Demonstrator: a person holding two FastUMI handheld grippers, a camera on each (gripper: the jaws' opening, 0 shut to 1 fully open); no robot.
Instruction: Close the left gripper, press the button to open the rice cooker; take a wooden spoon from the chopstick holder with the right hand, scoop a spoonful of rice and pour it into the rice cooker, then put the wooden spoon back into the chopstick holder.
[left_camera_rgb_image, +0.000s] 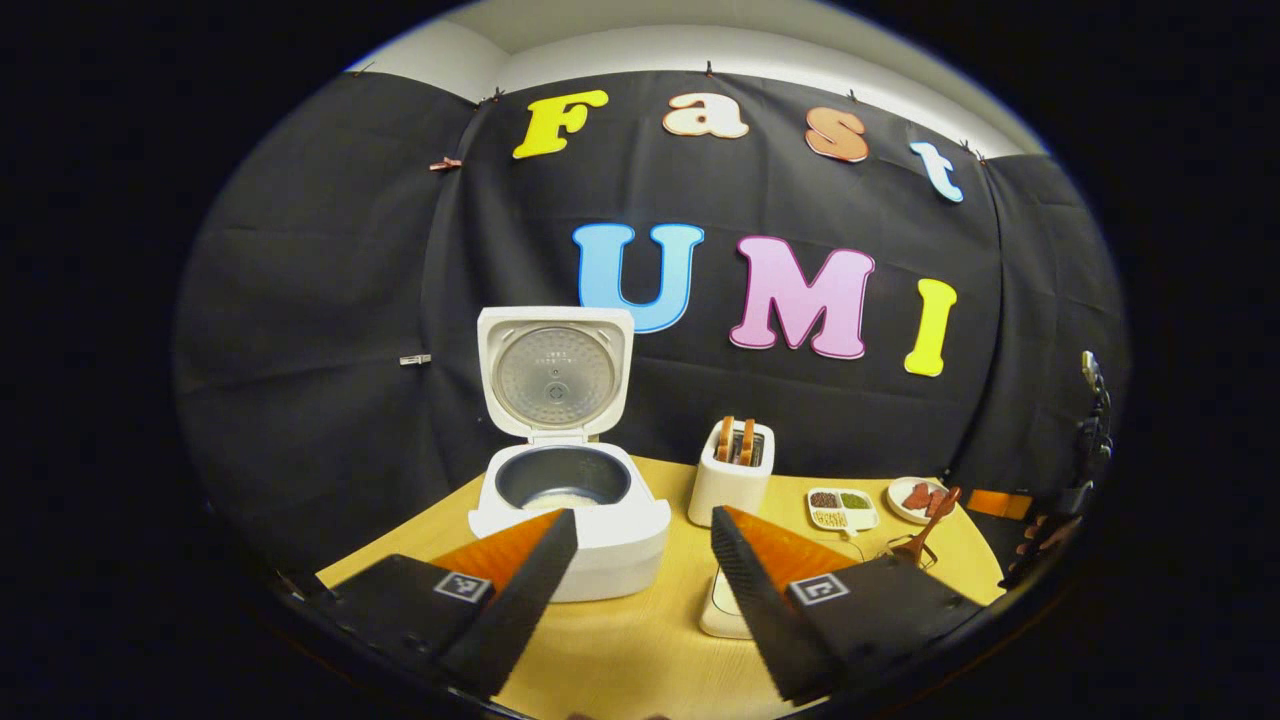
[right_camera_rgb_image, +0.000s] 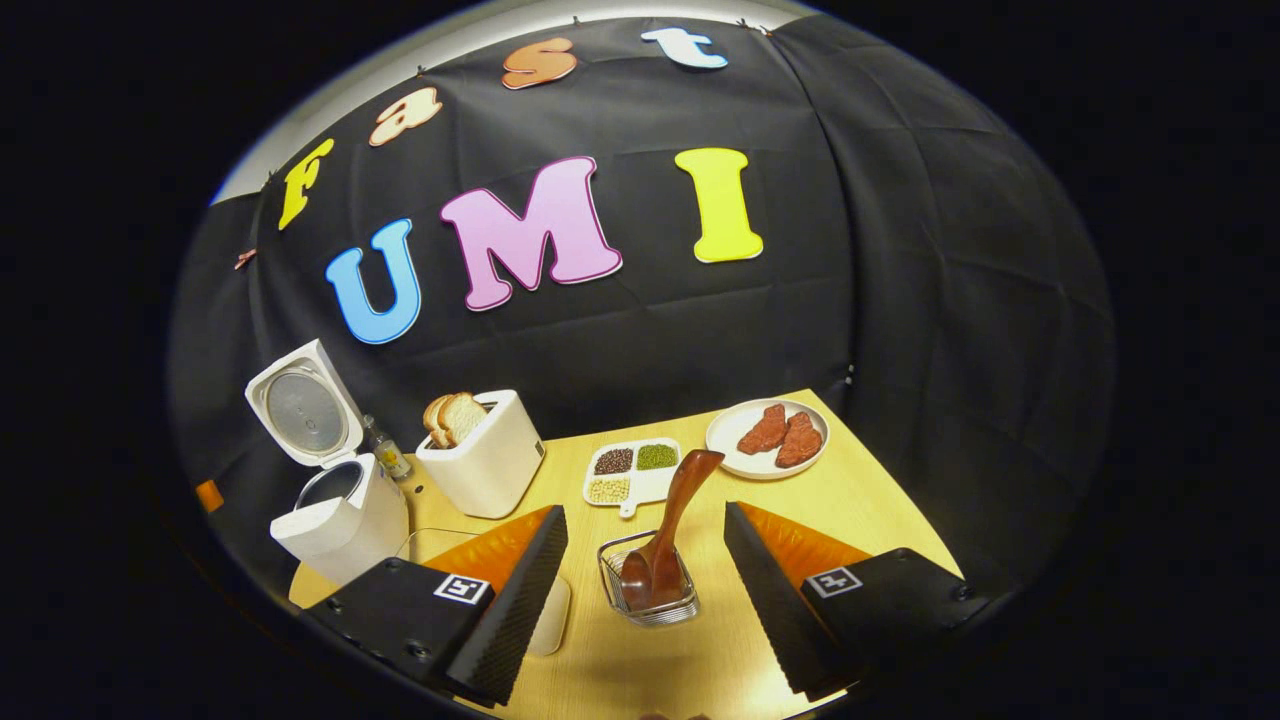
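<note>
Two fingers of the left gripper (left_camera_rgb_image: 640, 545) sit at the bottom of the left gripper view, spread wide apart, holding nothing. Just past them is the rice cooker (left_camera_rgb_image: 570, 515) on the wooden table (left_camera_rgb_image: 620, 650). Its lid (left_camera_rgb_image: 555, 370) stands straight up, open, and a little white rice shows at the bottom of the dark pot (this is the view that lets you look inside). Right of the cooker is a white toaster (left_camera_rgb_image: 732, 472) with bread in it. A small white thing (left_camera_rgb_image: 722, 608) lies flat on the table, partly hidden behind the right finger.

The right gripper (right_camera_rgb_image: 645, 545) is wide apart too, holding nothing. Between its fingers stands the chopstick holder (right_camera_rgb_image: 648, 590), a little wire basket. The wooden spoon (right_camera_rgb_image: 672, 530) is inside it, scoop end down, its handle leaning up and to the right. Neither finger touches the spoon. In the left gripper view the same spoon (left_camera_rgb_image: 925, 530) is far off to the right and small.

Farther back, the right gripper view shows a white tray (right_camera_rgb_image: 632, 474) with three kinds of grains, and a plate (right_camera_rgb_image: 767, 438) with two reddish pieces on it, near the far right corner. The toaster (right_camera_rgb_image: 483, 455) and the open rice cooker (right_camera_rgb_image: 335, 500) are on the left, with a small bottle (right_camera_rgb_image: 388, 458) between them. The other gripper (left_camera_rgb_image: 1085, 470) and the hand holding it show at the far right edge of the left gripper view.
</note>
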